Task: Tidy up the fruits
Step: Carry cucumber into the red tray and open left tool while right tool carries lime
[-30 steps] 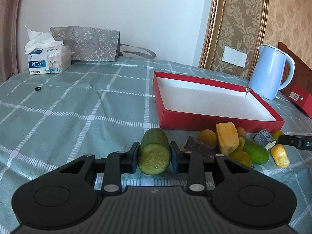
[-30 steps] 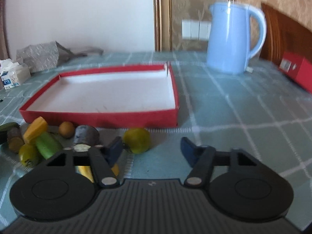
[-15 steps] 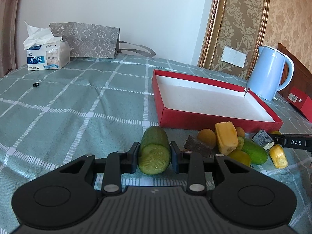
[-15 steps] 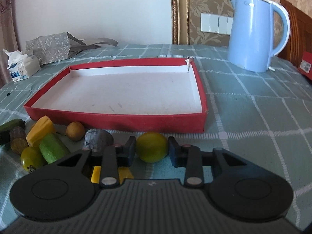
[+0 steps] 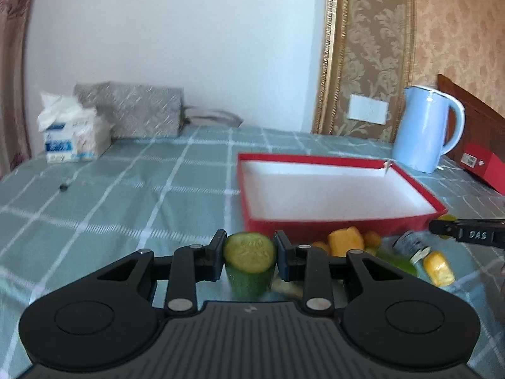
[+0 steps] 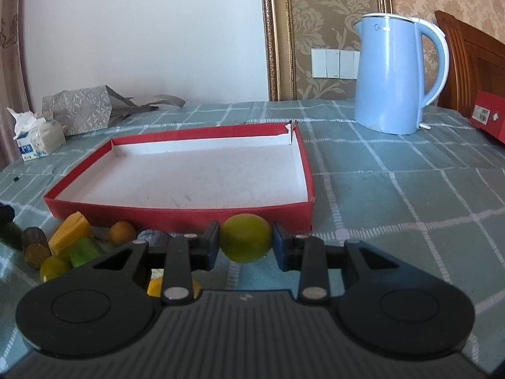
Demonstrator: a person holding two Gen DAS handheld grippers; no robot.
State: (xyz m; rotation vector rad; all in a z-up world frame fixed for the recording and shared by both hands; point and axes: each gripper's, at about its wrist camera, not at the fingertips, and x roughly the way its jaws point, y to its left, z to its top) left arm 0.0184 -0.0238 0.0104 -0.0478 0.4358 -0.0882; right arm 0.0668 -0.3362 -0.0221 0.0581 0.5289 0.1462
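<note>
checked tablecloth (image 6: pixel 410 189); left tongs (image 5: pixel 249 257) clamp cucumber (image 5: pixel 249 263), right tongs (image 6: pixel 246 241), marked "das", clamp green fruit (image 6: pixel 246 241).

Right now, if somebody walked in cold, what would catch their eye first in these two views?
Probably the red tray, empty and white inside, mid-table, with a pile of fruit pieces along its near wall. Each gripper already holds one: the left gripper a cucumber chunk, the right gripper a round green fruit. A blue kettle stands behind.

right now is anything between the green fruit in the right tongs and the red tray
Only the tray's own near wall. The right tongs are shut on the round green fruit just in front of that wall; it would probably need lifting over the rim. The white floor behind it looks bare.
</note>
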